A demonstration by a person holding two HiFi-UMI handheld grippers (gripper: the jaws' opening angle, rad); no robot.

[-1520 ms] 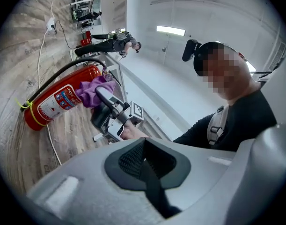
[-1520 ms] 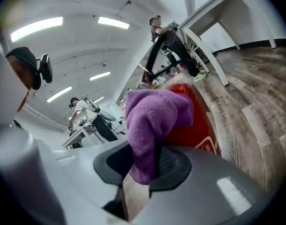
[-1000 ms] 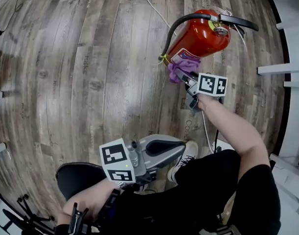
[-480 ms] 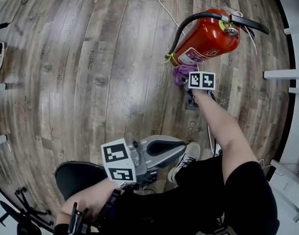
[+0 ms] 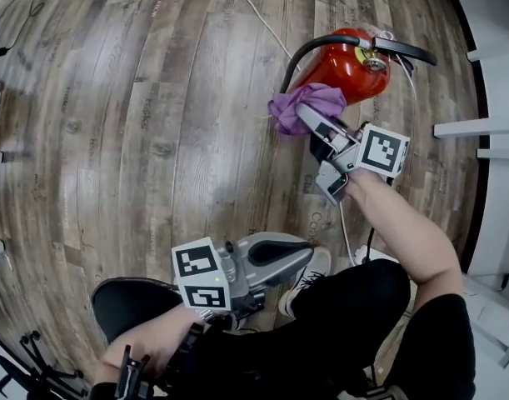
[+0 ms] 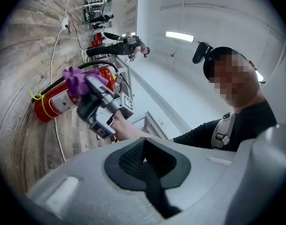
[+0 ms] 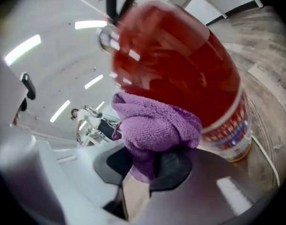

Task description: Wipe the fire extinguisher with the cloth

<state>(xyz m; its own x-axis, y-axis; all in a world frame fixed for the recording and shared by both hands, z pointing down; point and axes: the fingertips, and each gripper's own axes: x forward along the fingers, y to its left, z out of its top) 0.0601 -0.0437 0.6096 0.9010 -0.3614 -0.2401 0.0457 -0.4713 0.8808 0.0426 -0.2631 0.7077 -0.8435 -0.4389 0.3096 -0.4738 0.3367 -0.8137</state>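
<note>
Right gripper with cloth shifted since half-second-earlier frame: from label end of fire extinguisher onto red cylinder wall, nearer valve. Jaws clenched on purple cloth wad; wad touching extinguisher side. Left gripper well apart from extinguisher, jaws together, nothing between. Extinguisher on wood floor, black hose arching from top. Judgement: cylinder heavy, rigid, glossy, likely slippery; should stay put under light wiping. Cloth soft, light; best held by bunched fold.
</note>
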